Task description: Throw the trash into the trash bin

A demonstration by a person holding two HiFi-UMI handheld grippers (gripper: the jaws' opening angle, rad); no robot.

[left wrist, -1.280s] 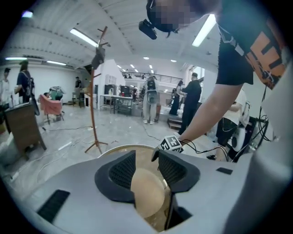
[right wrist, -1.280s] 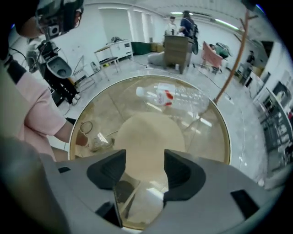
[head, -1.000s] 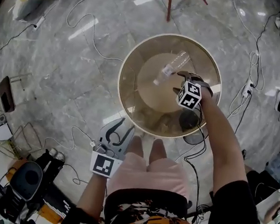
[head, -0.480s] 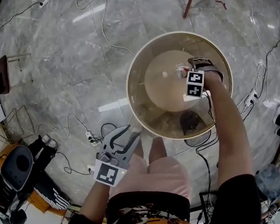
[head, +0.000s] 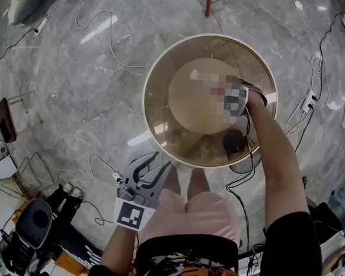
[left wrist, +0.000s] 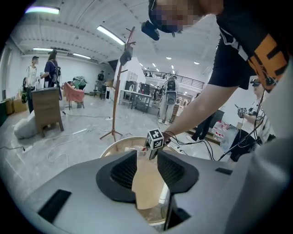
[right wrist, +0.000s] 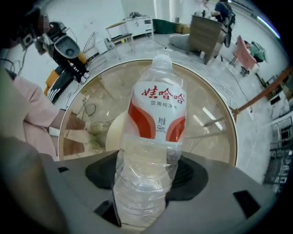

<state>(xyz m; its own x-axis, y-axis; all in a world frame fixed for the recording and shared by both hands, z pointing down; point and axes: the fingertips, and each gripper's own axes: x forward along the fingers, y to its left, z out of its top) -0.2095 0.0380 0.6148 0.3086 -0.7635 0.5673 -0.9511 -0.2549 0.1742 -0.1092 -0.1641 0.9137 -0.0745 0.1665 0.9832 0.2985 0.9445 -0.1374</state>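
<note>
A round trash bin (head: 147, 120) with a pale rim stands on the marble floor in front of me. My right gripper (head: 236, 89) hangs over its opening, pointing steeply down. In the right gripper view a clear plastic bottle (right wrist: 153, 137) with a red and white label stands between the jaws of my right gripper (right wrist: 149, 171). The jaws are closing and the pads press its crumpled lower half. My left gripper (head: 156, 162) waits low beside the bin's near rim, open and empty. In the left gripper view, the bin (left wrist: 114, 147) lies beyond my left gripper (left wrist: 147, 157).
Crumpled clear trash (head: 201, 145) and a dark lump (head: 234, 144) lie in the bin's near side. Cables (head: 109, 34) loop over the floor around it. A coat stand (left wrist: 120, 91) rises behind the bin. Equipment (head: 32, 224) sits at my lower left.
My right gripper has sunk lower over the bin with the bottle, which now points more straight down. The left gripper has stayed beside the near rim.
</note>
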